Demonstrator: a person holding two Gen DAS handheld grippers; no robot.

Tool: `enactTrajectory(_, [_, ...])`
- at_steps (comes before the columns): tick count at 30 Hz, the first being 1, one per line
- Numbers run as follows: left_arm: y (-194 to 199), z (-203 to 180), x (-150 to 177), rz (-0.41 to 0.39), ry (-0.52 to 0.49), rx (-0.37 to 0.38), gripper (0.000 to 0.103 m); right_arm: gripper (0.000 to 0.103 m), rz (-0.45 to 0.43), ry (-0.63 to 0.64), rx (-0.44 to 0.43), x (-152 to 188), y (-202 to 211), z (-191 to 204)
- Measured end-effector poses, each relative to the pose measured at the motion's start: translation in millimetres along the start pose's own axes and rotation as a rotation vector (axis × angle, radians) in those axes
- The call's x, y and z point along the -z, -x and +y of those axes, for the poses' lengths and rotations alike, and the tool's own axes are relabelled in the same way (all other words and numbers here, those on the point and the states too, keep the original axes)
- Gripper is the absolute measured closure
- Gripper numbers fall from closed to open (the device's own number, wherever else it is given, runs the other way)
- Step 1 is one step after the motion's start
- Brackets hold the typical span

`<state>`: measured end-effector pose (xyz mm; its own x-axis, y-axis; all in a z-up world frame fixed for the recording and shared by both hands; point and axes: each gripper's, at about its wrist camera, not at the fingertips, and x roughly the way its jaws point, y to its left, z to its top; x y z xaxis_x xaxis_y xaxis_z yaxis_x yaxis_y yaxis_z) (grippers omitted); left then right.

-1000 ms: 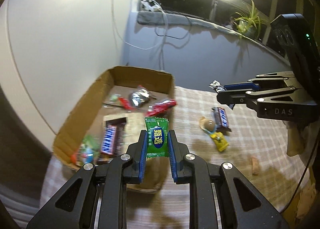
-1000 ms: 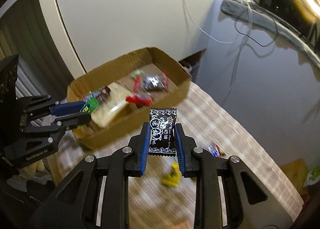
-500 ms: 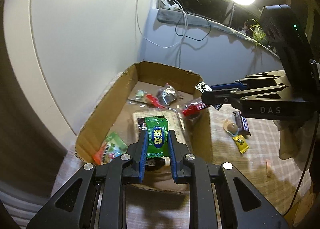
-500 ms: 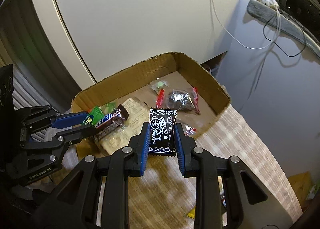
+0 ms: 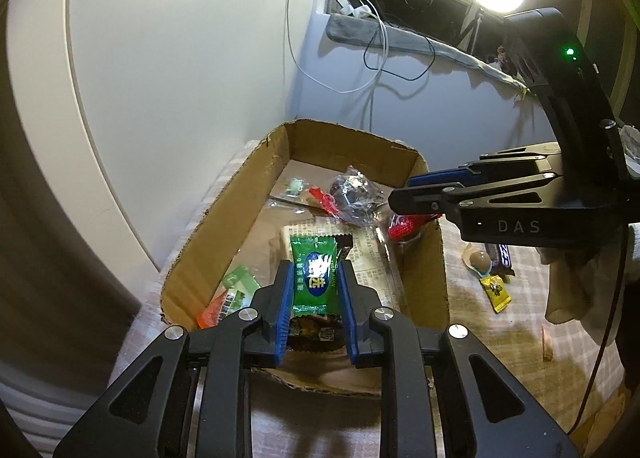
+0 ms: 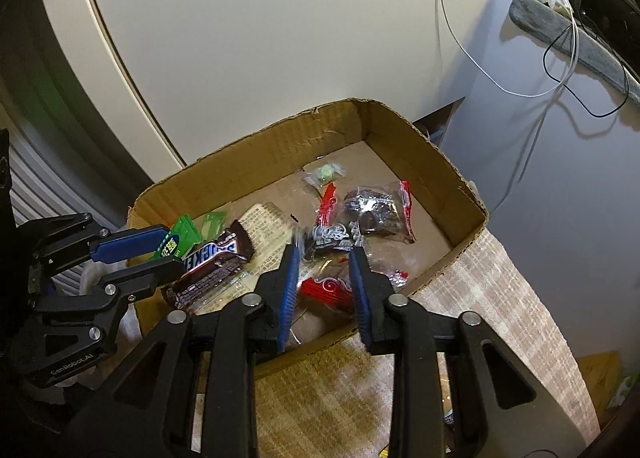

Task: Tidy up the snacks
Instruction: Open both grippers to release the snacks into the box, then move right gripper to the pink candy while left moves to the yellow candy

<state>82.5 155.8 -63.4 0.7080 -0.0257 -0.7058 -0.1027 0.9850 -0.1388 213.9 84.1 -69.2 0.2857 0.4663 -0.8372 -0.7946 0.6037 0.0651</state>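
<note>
My left gripper [image 5: 314, 280] is shut on a green candy packet [image 5: 313, 276] and holds it over the near end of the cardboard box [image 5: 244, 194]. In the right wrist view the same gripper [image 6: 156, 248] shows at the left with the green packet [image 6: 176, 238]. My right gripper [image 6: 325, 254] is open over the box [image 6: 460, 186]; a black candy packet [image 6: 330, 236], blurred, falls between its fingers. The box holds a Snickers bar [image 6: 212, 262], red wrappers [image 6: 326, 286] and a dark clear-wrapped snack [image 6: 376, 214].
On the checked tablecloth [image 5: 500, 342] right of the box lie a brown ball candy [image 5: 478, 259], a Snickers mini [image 5: 500, 254] and a yellow candy [image 5: 495, 292]. A white wall and cables stand behind. The right gripper's body [image 5: 520, 202] hangs over the box's right wall.
My right gripper has opened and let go of the black packet, which drops into the box. Both grippers have moved further over the box. The left still holds the green packet.
</note>
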Motion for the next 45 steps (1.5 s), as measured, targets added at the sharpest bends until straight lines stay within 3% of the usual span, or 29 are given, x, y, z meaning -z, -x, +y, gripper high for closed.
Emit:
enactTrajectory(1, [-0.6, 0.4, -0.4, 0.001, 0.000, -0.001, 0.082, 0.053, -0.003, 0.001, 0.005, -0.3, 0.4, 0.0])
enactTrajectory(4, [-0.7, 0.0, -0.3, -0.001, 0.000, -0.004, 0.071, 0.034, -0.020, 0.002, 0.020, 0.1, 5.2, -0.6])
enactTrajectory(6, [0.4, -0.5, -0.5, -0.007, 0.002, -0.012, 0.059, 0.027, -0.027, -0.003, 0.030, 0.1, 8.7, -2.2])
enactTrajectory(8, [1.9, -1.2, -1.0, -0.014, 0.004, -0.011, 0.057, 0.022, -0.029, -0.007, 0.036, 0.6, 11.5, -4.4])
enactTrajectory(28, [13.3, -40.6, -2.0, -0.030, -0.049, 0.034, 0.057, 0.020, -0.034, -0.100, 0.118, 45.0, 64.3, -50.9])
enactTrajectory(40, [9.5, -86.7, 4.4, -0.011, -0.106, 0.095, 0.057, 0.020, -0.006, -0.183, 0.159, 117.9, 102.9, -70.9])
enactTrajectory(45, [2.1, -107.5, 10.5, 0.015, -0.133, 0.136, 0.057, 0.020, 0.023, -0.301, 0.146, 162.4, 113.5, -74.0])
